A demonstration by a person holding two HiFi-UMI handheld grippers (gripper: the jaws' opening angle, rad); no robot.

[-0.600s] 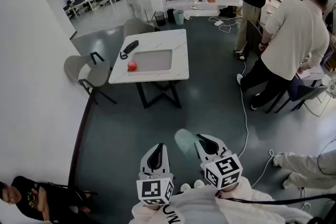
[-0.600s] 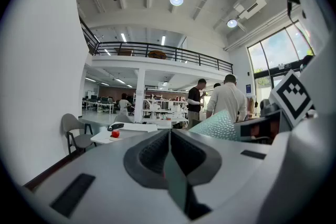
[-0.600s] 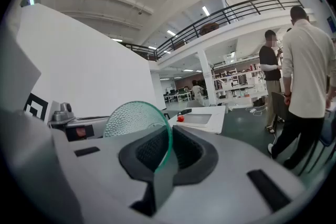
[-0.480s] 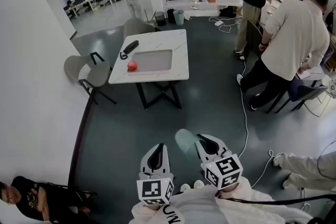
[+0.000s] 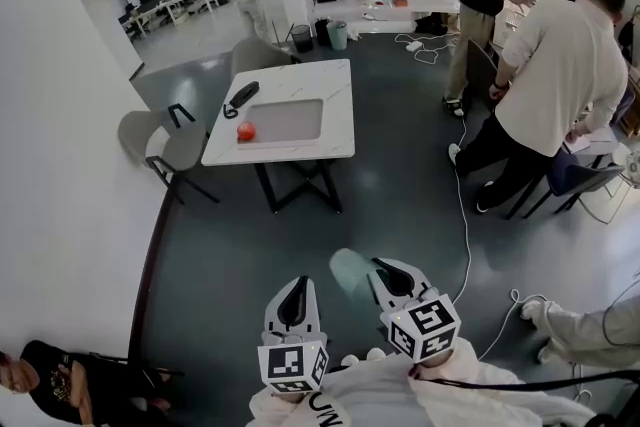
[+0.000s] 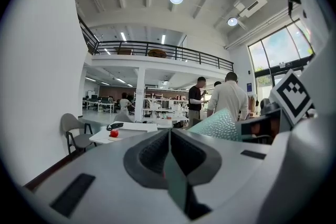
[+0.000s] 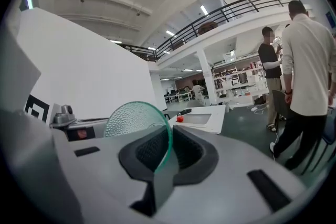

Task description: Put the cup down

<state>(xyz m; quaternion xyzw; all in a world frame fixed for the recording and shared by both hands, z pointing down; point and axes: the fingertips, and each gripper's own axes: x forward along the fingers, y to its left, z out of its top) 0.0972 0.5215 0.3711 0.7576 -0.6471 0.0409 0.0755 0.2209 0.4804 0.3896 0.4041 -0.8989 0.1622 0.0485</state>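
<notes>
A pale green, textured glass cup (image 5: 350,271) hangs over the dark floor, and my right gripper (image 5: 376,267) is shut on its rim. In the right gripper view the cup (image 7: 137,119) stands left of the jaws, its wall pinched between the pads of my right gripper (image 7: 169,132). My left gripper (image 5: 296,283) is beside it, shut and empty. The left gripper view shows that left gripper (image 6: 169,135) with jaws together and the cup (image 6: 218,126) off to the right. Ahead stands a white table (image 5: 335,141) with a grey inset (image 5: 288,118), a red ball (image 5: 245,131) and a black object (image 5: 242,96).
Grey chairs (image 5: 160,147) stand left of and behind the table. Two people (image 5: 555,85) stand at the right near a chair (image 5: 580,177). A white cable (image 5: 463,215) runs across the floor. A white wall (image 5: 70,165) lies left, with a seated person (image 5: 50,380) at its foot.
The table has slid slightly left and up in the head view. Both grippers hold the same pose, with the cup still in the right one.
</notes>
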